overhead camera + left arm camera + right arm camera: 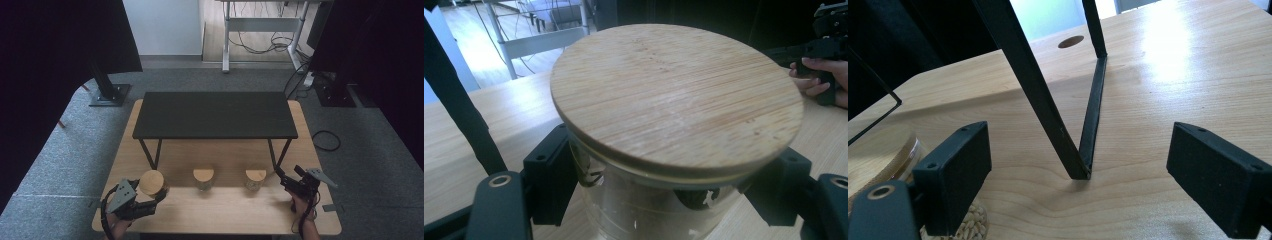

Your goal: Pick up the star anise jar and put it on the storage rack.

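Three glass jars with round bamboo lids stand in a row along the lower part of the high view, on a light wooden table [320, 220]. The left jar [152, 183] sits at the lower left of that frame, the middle jar [203, 178] near the bottom centre, and the right jar [255, 179] just right of centre.

The left gripper [161, 195] comes in from the bottom left corner of the high view. In the left gripper view its two black jaws sit on either side of the left jar's glass body [644, 210], just under the bamboo lid [674, 95], which spans the middle of the frame; the jaws are closed in against the glass, holding the jar.

The right gripper [278, 174] sits at the lower right of the high view, just beside the right jar. In the right gripper view its jaws stand wide apart with nothing between them; the V-shaped foot of one black shelf leg [1083, 167] rests on the table at frame centre, and the right jar [898, 155] shows at the lower left edge, with pale grains in its base.

One black shelf [215, 115] on two V-shaped legs spans the middle of the high view, behind the jars.
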### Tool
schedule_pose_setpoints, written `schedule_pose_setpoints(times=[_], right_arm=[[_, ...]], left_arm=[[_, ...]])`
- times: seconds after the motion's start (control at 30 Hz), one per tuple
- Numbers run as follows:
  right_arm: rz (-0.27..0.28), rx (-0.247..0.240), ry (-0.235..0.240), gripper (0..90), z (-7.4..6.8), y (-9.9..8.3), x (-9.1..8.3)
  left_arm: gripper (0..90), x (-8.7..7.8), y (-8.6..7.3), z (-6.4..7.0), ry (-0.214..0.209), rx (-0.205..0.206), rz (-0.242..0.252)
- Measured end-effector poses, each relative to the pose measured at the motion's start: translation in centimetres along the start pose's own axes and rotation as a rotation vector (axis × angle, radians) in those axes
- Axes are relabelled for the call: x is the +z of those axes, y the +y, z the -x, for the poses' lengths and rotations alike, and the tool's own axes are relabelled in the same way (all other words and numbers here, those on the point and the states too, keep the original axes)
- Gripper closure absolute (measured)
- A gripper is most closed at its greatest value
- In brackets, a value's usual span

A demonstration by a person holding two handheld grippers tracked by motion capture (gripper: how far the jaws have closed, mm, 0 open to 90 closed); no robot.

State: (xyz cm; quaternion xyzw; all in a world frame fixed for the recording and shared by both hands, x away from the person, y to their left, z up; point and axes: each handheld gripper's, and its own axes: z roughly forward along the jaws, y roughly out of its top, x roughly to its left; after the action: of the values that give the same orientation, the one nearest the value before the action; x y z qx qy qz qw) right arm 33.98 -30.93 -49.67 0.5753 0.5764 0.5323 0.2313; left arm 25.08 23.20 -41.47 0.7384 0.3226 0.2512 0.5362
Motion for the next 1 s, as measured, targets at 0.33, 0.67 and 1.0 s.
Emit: schedule_pose_setpoints(times=[0.33, 0.67, 1.0], right_arm=[[0.003, 0.009, 0.001, 10.4, 0.1, 0.0, 0.0], [0.008, 0.016, 0.001, 10.3, 0.2, 0.0, -0.1], [0.009, 0.014, 0.0, 10.1, 0.1, 0.0, -0.1]], left_arm=[[24.4, -0.5, 0.6, -0.1, 0.009, -0.012, 0.007], [24.4, -0.7, 1.2, -0.2, 0.015, -0.016, 0.024], [24.4, -0.5, 2.2, -0.7, 0.023, -0.039, 0.034]])
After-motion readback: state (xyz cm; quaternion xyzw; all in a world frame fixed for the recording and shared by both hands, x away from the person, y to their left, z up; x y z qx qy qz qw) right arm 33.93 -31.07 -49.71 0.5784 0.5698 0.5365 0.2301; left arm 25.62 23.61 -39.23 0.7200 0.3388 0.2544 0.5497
